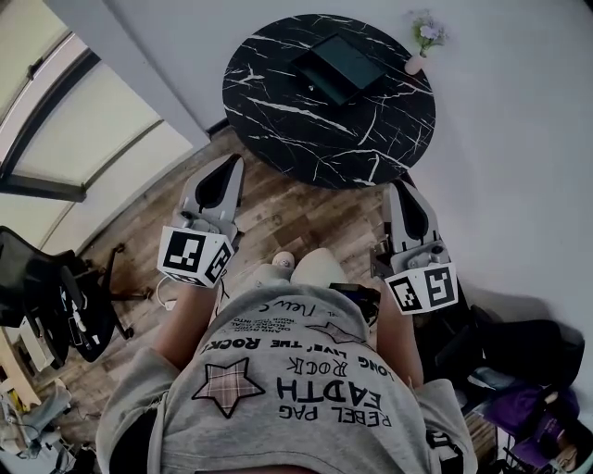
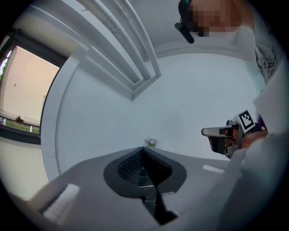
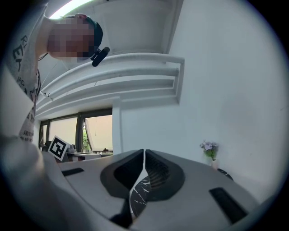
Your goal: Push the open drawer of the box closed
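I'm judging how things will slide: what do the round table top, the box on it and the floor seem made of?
The round table top: black marble or marble-look laminate, white veins on a fairly glossy face. The box: dark, smooth, matte; plastic or painted wood, cannot tell. The floor: brown planks with grain and seams; real wood or vinyl, unclear.

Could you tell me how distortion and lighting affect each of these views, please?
Head view: mild wide-angle bending, even light, the round table sharp. Left gripper view: strong fisheye, dark corners, the window washed out. Right gripper view: same fisheye, ceiling light glaring.
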Tool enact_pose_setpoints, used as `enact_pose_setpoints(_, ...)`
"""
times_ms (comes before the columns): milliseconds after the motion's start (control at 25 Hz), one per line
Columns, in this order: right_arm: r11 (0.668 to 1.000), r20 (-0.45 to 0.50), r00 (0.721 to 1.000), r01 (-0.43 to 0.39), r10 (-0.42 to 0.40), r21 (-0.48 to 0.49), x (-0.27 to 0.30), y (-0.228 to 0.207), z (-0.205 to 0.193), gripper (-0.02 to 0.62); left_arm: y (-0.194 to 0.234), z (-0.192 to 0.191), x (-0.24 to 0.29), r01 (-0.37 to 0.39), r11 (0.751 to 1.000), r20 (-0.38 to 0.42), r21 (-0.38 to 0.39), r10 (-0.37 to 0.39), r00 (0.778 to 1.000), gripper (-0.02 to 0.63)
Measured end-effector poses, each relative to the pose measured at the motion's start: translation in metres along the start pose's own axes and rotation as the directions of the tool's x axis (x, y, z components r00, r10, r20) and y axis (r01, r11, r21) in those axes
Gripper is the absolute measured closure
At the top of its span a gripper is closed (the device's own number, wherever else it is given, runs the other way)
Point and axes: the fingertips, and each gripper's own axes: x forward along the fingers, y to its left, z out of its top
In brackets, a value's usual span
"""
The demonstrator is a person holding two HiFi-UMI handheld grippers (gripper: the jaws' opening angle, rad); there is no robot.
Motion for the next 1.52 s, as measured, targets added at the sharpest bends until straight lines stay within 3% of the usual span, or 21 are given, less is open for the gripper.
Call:
enact_pose_setpoints(320,0.999,-0.016,0.999,-0.028,0.029,0.016,0.029,-0.032,-0.015,0.578,0.011,-0.018,0.033,-0.036,0.999,-0.016,-0.019,0.035,0.999,0.597)
enact_pose_setpoints(1120,0.977,-0.039,0.976,-0.212,0.213,0.027,0.183,-0.18,0.006,0.578,0.051,0.007,0.203,-0.203,0.979,0.001,-0.032,0.203,0.979,0.597)
enact_pose_setpoints(1520,0.962,-0.042,0.962,-0.269,0.272,0.051,0.216,-0.215,-0.002,0.578,0.053,0.004,0.239,-0.251,0.968,0.003,-0.028,0.251,0.968,0.597)
